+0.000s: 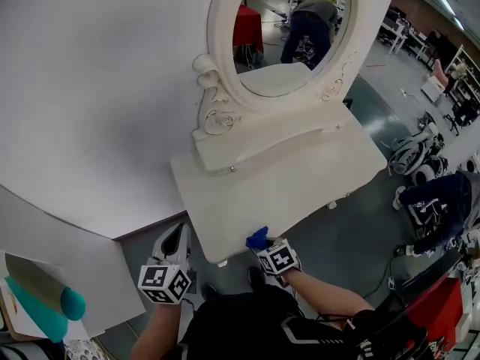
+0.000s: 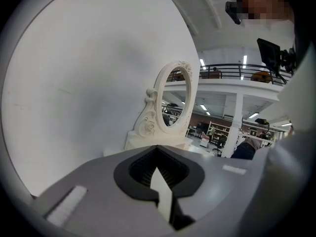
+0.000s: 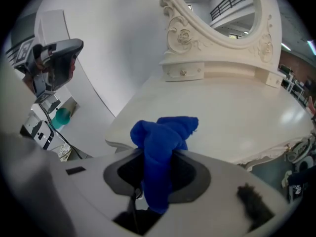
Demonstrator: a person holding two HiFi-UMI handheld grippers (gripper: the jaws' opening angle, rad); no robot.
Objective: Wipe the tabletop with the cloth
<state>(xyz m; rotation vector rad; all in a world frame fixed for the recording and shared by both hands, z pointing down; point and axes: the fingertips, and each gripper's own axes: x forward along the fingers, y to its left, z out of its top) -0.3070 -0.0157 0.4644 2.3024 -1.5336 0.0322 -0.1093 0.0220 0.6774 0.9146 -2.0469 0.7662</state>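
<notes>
A cream dressing table (image 1: 300, 193) with an oval mirror (image 1: 289, 32) stands against a white wall. A bunched blue cloth (image 1: 257, 238) is pinched in my right gripper (image 1: 262, 246), which is shut on it at the tabletop's near edge. In the right gripper view the cloth (image 3: 160, 147) sticks up out of the jaws, with the tabletop (image 3: 222, 117) spreading beyond it. My left gripper (image 1: 174, 240) hangs left of the table, off its near left corner, jaws shut with nothing between them. In the left gripper view it (image 2: 160, 184) points toward the mirror (image 2: 175, 100).
A white partition panel (image 1: 67, 268) stands at the lower left with a teal roll (image 1: 52, 306) beside it. A person's shoes and legs (image 1: 431, 205) are on the grey floor at right. A small drawer knob (image 1: 232, 169) sits under the mirror base.
</notes>
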